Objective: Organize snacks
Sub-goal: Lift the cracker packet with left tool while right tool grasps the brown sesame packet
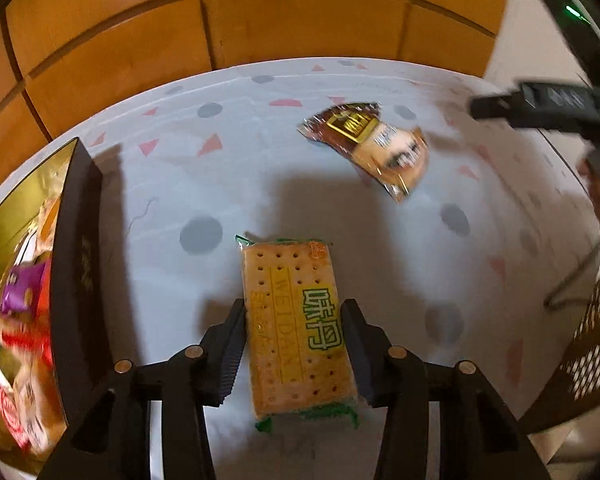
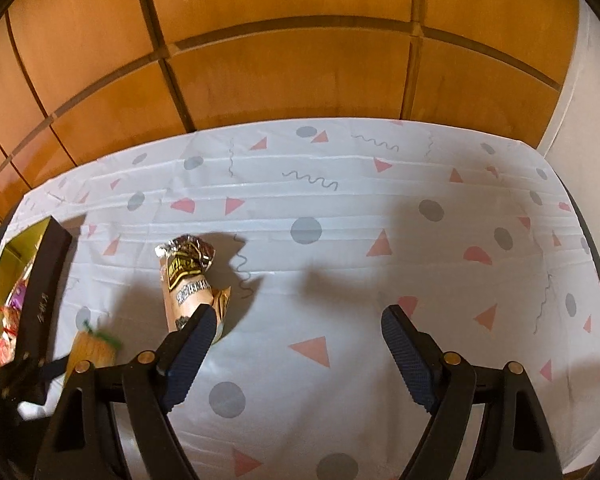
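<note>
Left wrist view: the left tongs [image 1: 294, 344] hold the cracker pack [image 1: 296, 328] by its long edges, pads pressed on both sides, above the surface [image 1: 180, 184]. The box [image 1: 76, 260], already holding snacks, stands just left of them. To do this well, I'd keep the grip firm, carry the pack over the box wall, and let go low inside. A brown snack [image 1: 372, 144] lies well ahead to the right.

Right wrist view: the right tongs [image 2: 296, 344] stand wide with nothing between them. The brown snack [image 2: 190, 276] lies just beside the left finger [image 2: 188, 356], outside the gap.
</note>
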Tool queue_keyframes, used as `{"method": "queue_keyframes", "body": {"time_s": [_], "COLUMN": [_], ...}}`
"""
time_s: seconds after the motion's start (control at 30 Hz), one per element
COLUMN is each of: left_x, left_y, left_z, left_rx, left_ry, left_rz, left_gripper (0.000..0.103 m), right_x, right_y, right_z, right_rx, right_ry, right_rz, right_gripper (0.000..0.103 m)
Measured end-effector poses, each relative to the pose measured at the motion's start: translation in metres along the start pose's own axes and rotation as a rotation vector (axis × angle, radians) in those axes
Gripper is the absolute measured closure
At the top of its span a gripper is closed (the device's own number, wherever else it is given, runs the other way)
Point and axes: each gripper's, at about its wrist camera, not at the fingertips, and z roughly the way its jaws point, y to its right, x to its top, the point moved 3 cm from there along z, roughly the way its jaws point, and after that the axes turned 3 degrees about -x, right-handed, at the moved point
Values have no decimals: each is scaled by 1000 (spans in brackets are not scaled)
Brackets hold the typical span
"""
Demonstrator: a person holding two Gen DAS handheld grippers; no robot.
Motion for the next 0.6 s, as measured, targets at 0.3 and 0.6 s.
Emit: {"method": "queue_keyframes", "body": {"time_s": [0.3, 0.6], "left_x": [-8, -15], "left_y": [1, 1], "left_z": [4, 3], "left_rx": [-16, -40], "left_ry": [75, 116], "left_rz": [6, -11], "left_gripper": [55, 56], "right_x": [-12, 16], "right_y": [-47, -100], "right_z": [7, 55], "right_rx": [97, 79], "right_ry": [-59, -134], "right_rz": [-154, -303], "right_gripper": [19, 19]}}
